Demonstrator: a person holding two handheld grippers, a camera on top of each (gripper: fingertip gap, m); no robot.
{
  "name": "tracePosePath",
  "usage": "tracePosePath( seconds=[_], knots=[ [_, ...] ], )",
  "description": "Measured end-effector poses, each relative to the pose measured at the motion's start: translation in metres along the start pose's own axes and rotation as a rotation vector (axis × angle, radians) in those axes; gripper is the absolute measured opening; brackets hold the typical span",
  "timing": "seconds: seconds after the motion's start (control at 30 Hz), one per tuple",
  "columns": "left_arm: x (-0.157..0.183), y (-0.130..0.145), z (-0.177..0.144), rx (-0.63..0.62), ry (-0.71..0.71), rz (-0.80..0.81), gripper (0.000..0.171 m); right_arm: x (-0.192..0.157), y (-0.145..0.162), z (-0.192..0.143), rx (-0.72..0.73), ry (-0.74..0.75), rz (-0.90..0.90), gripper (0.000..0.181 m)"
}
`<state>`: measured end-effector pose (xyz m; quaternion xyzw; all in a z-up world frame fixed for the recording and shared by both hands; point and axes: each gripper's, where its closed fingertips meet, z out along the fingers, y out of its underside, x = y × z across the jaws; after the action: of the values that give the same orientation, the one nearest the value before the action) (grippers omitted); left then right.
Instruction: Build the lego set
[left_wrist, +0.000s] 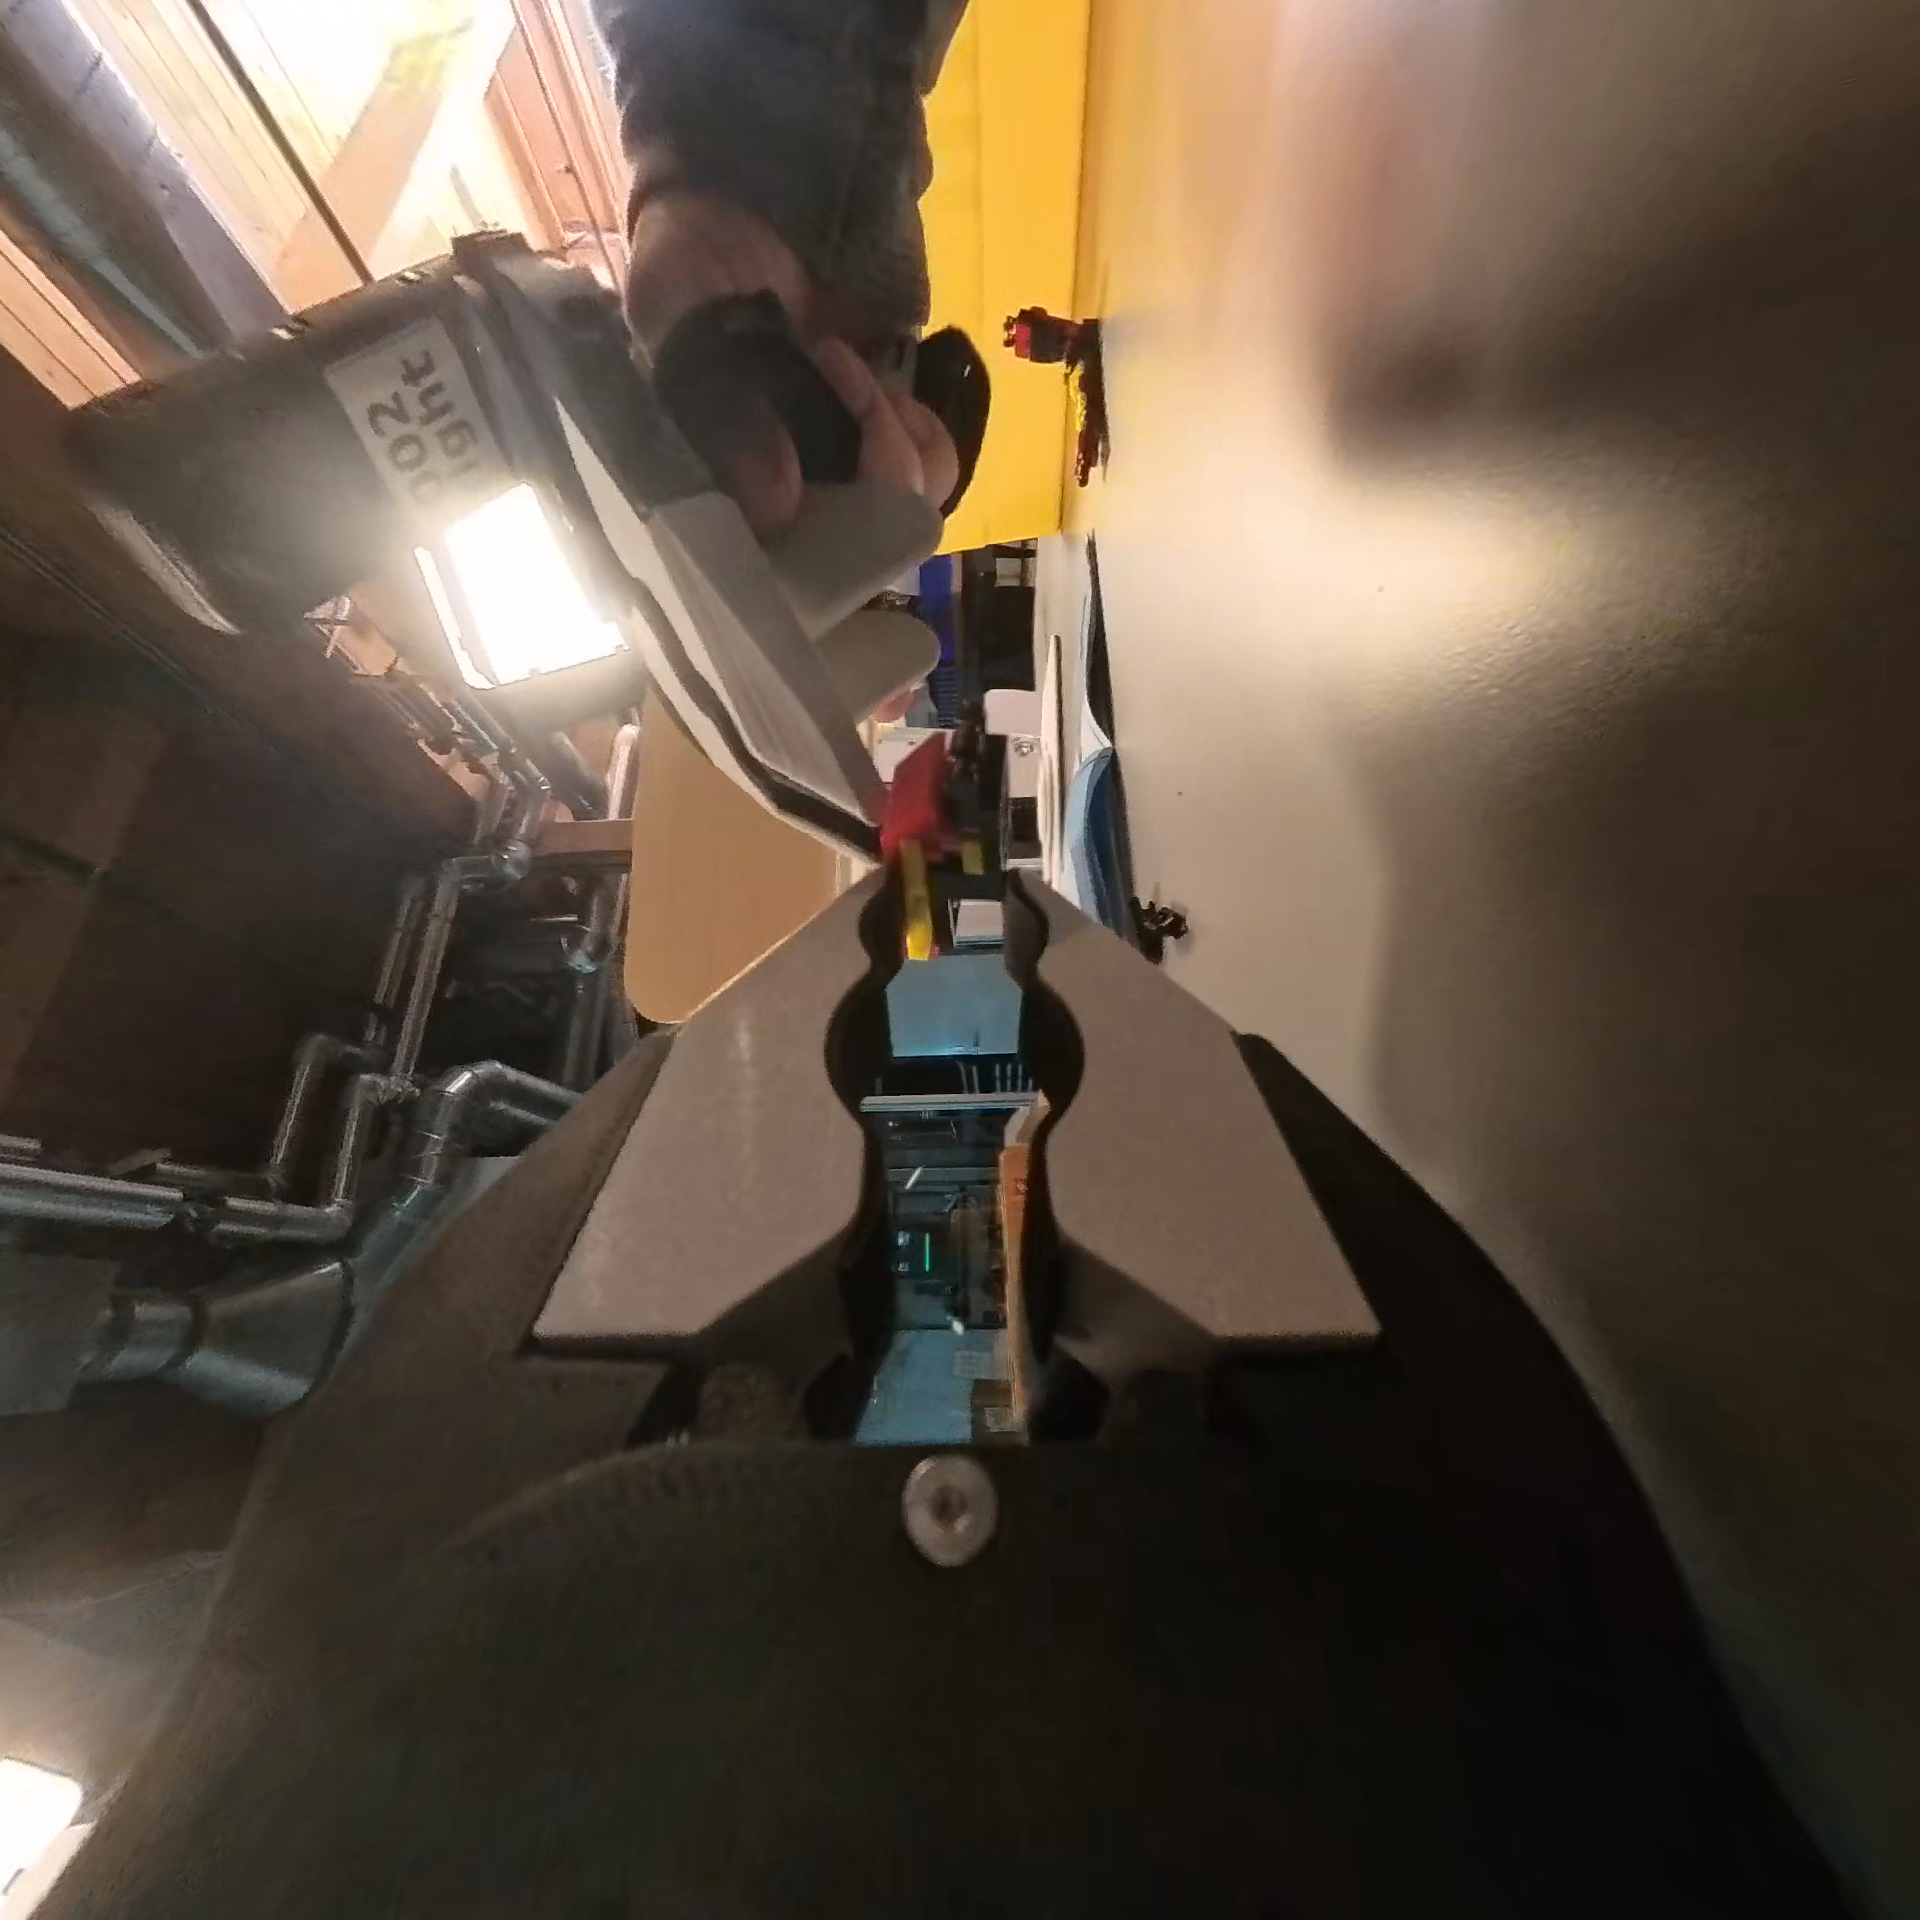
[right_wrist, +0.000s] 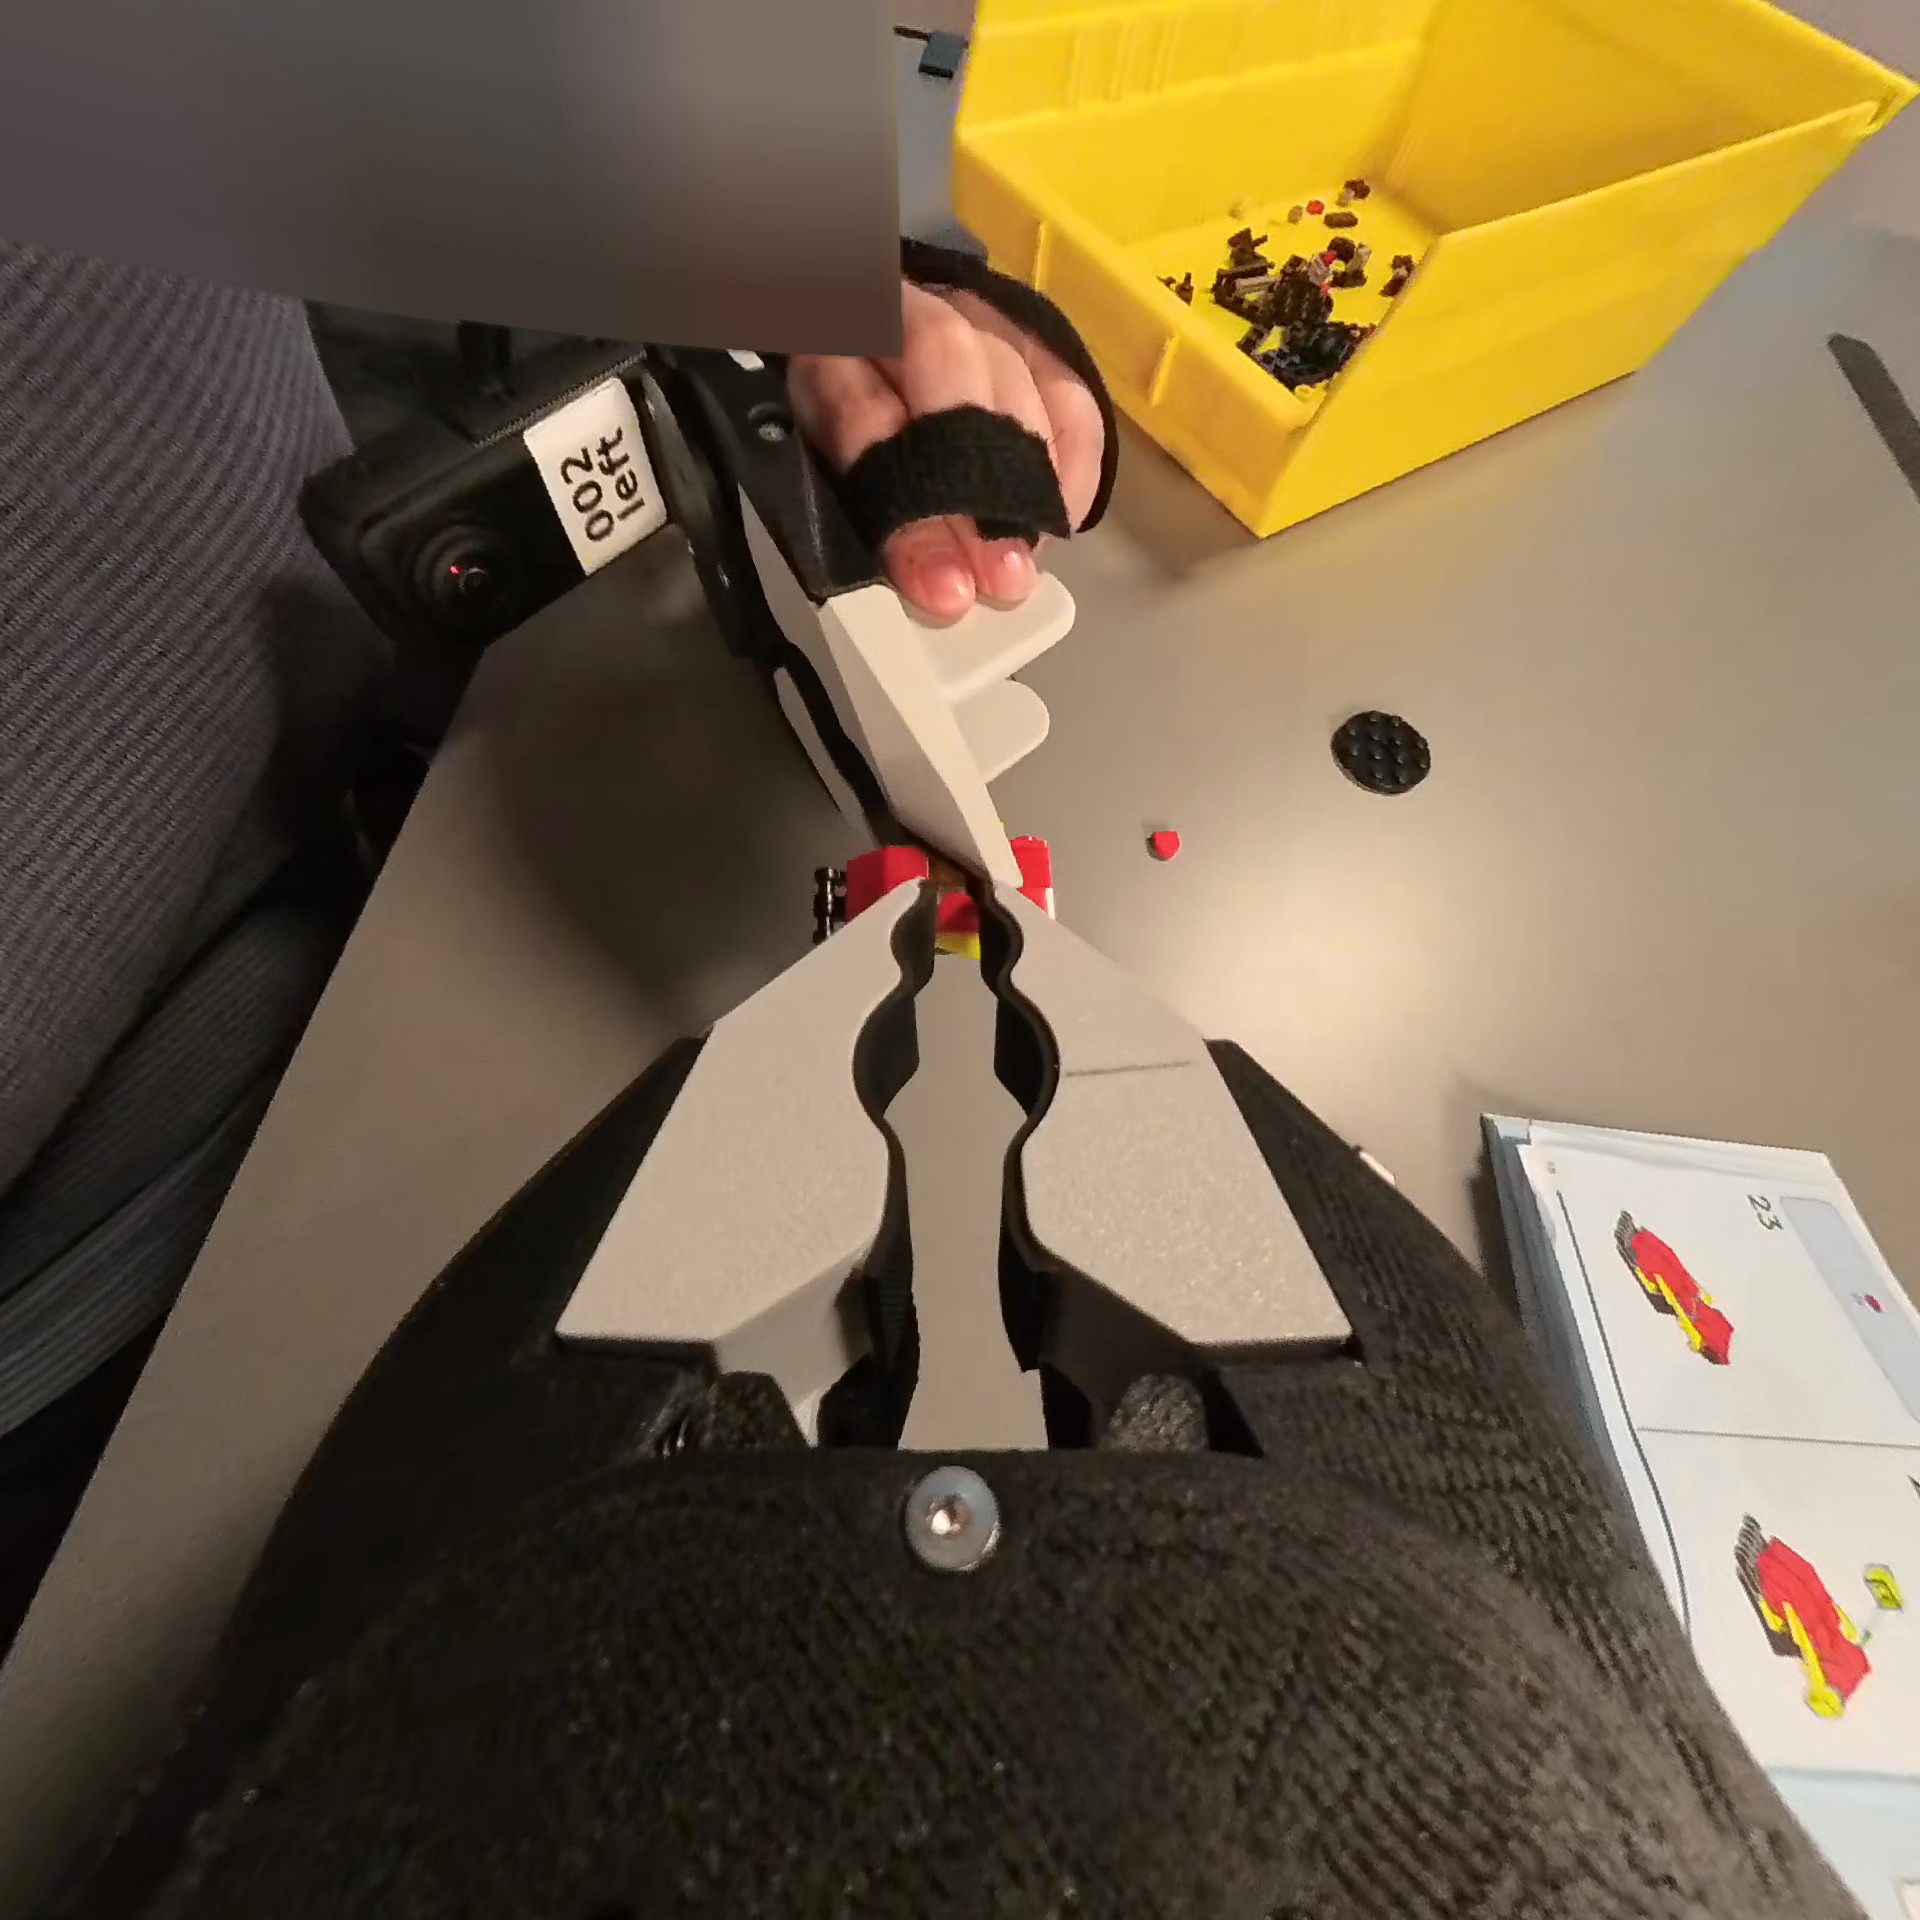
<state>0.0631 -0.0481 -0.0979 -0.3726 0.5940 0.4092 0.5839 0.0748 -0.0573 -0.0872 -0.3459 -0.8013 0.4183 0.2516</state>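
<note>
Black textured housing with a silver screw fills the near edge of both wrist views, and from it the grey plastic fingers run forward. Between the tips of the right gripper (right_wrist: 961, 902) sits the small red, yellow and black lego model (right_wrist: 940, 896), held off the grey table (right_wrist: 1455, 935); those jaws stand narrowly apart and look clenched on its near end. The left gripper (left_wrist: 951, 888) meets the same model from the far side, its tips pinching the black and yellow part (left_wrist: 971, 831), so the build is braced from two directions, probably so one piece can be pressed home.

Beyond the jaws to the right lie a loose red stud (right_wrist: 1164, 844), a black round studded piece (right_wrist: 1380, 752) and a yellow plastic bin (right_wrist: 1351, 447) holding dark spare parts. An open instruction booklet (right_wrist: 1714, 1403) is cut off at the right edge.

Gripper tips hide most of the model, so which piece is being joined I cannot tell. The left view is tilted and glare-washed.
</note>
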Motion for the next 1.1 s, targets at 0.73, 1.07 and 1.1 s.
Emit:
tracePosePath(
  seconds=[0.73,1.07,1.1],
  knots=[
    [-0.005,0.071,-0.001,-0.205,-0.025,-0.025,0.018,0.003,0.046,0.018,-0.027,0.064,0.116,0.022],
    [-0.023,0.102,-0.003,-0.252,-0.117,-0.328,0.018,0.022,0.026,0.068,-0.055,0.177,0.063,0.017],
    [-0.024,0.108,-0.004,-0.262,-0.125,-0.365,0.018,0.025,0.025,0.073,-0.063,0.178,0.055,0.016]
  ],
)
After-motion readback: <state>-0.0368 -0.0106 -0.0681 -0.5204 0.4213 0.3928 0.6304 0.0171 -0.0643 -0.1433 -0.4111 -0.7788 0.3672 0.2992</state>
